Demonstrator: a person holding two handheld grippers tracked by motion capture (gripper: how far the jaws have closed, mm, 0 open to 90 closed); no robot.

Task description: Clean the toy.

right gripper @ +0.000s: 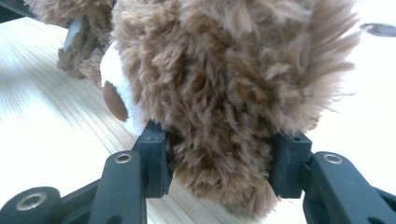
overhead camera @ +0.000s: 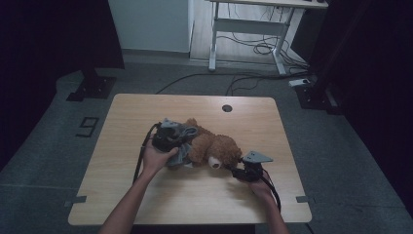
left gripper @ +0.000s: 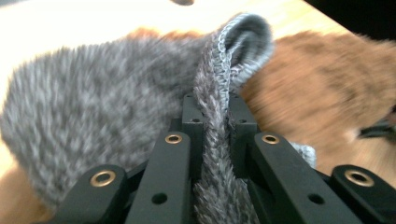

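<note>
A: Position of the brown teddy bear [overhead camera: 214,146]?

B: Lying on its side near the middle of the wooden bench [overhead camera: 126,117], on the person's side of the round cable hole [overhead camera: 227,108]. Its white muzzle [right gripper: 114,70] with brown nose faces the near edge.

A: Grey garment?

B: The grey fuzzy knit [overhead camera: 181,141] is draped over the bear's left end, as the high view shows it, touching the fur. In the left gripper view its hemmed edge [left gripper: 238,42] curls over above the jaws, with brown fur just behind.

A: Left claw [overhead camera: 165,139]?

B: Closed on the grey knit. A fold of the fabric is pinched between the two black jaws, pads pressing from both sides. The claw sits at the bear's left end, hand wrapped around it.

A: Right claw [overhead camera: 237,171]?

B: At the bear's head end, towards the near right. Jaws clamp a lobe of the brown plush head; fur bulges out between and below the pads. The right hand rests on the bench behind it.
</note>
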